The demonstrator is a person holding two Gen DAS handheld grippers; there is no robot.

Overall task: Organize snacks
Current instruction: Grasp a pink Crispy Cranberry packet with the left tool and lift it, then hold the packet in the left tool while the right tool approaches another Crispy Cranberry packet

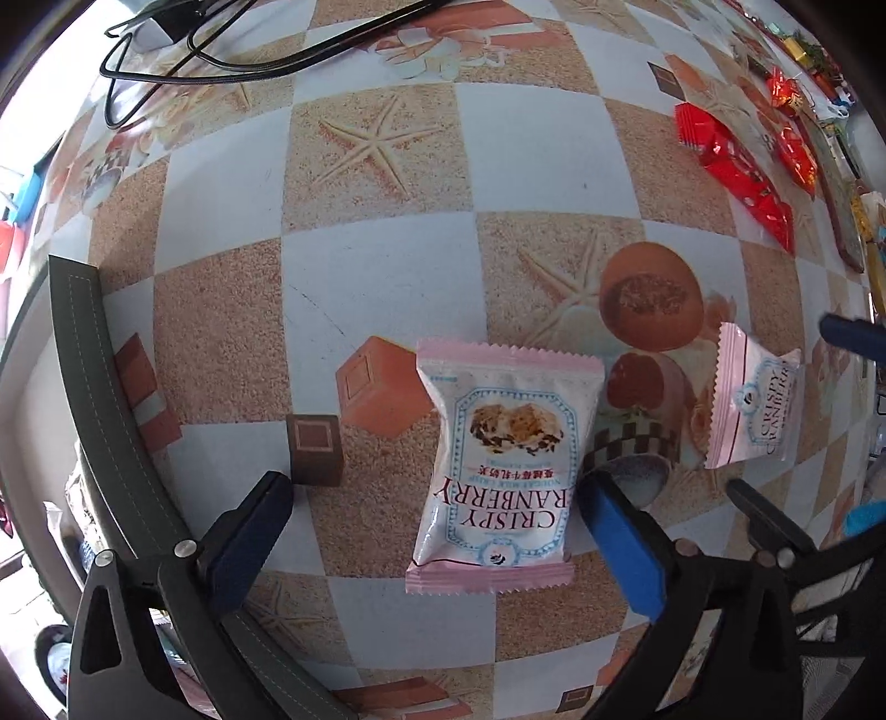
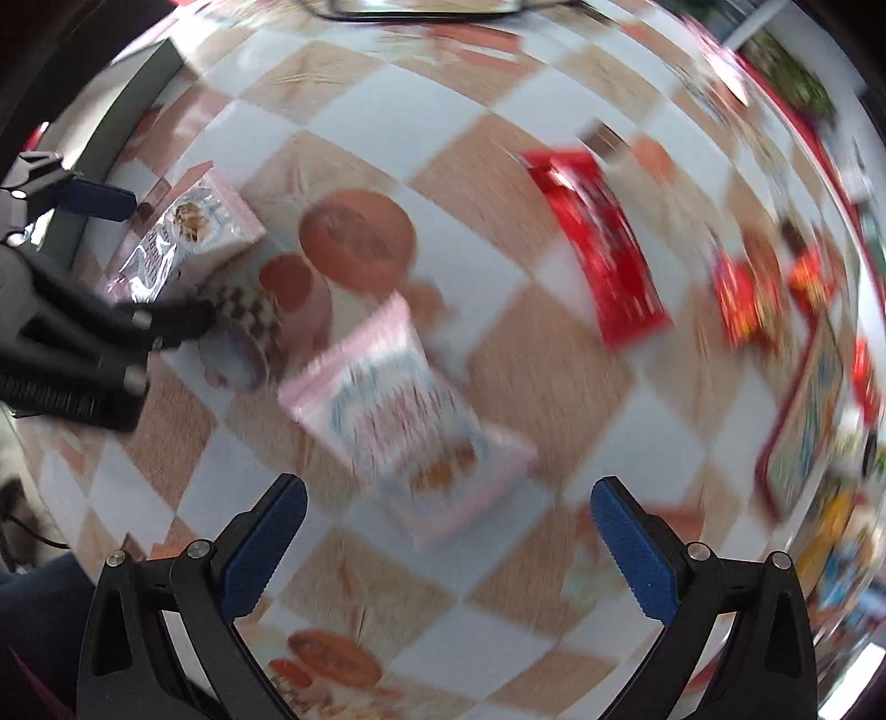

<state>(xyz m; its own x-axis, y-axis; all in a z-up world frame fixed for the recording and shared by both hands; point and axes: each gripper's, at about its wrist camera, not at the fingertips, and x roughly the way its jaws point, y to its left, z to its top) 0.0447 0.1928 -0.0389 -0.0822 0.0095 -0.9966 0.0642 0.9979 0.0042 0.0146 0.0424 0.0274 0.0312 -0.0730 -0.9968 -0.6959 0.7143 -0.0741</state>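
A pink-and-white "Crispy Cranberry" packet (image 1: 501,465) lies flat on the checked tablecloth between the open fingers of my left gripper (image 1: 434,526); nothing is gripped. A second such packet (image 1: 750,407) lies to its right. In the blurred right wrist view that second packet (image 2: 407,421) lies just ahead of my open, empty right gripper (image 2: 448,537). The first packet (image 2: 188,238) shows at the left, beside the left gripper (image 2: 99,266). A red snack packet (image 1: 731,171) lies far right, and also shows in the right wrist view (image 2: 601,243).
Smaller red wrapped snacks (image 2: 742,299) and a framed tray (image 2: 803,421) with more packets sit at the right edge. Black cables (image 1: 221,50) lie at the back left. A dark stitched rim (image 1: 94,354) runs along the table's left side.
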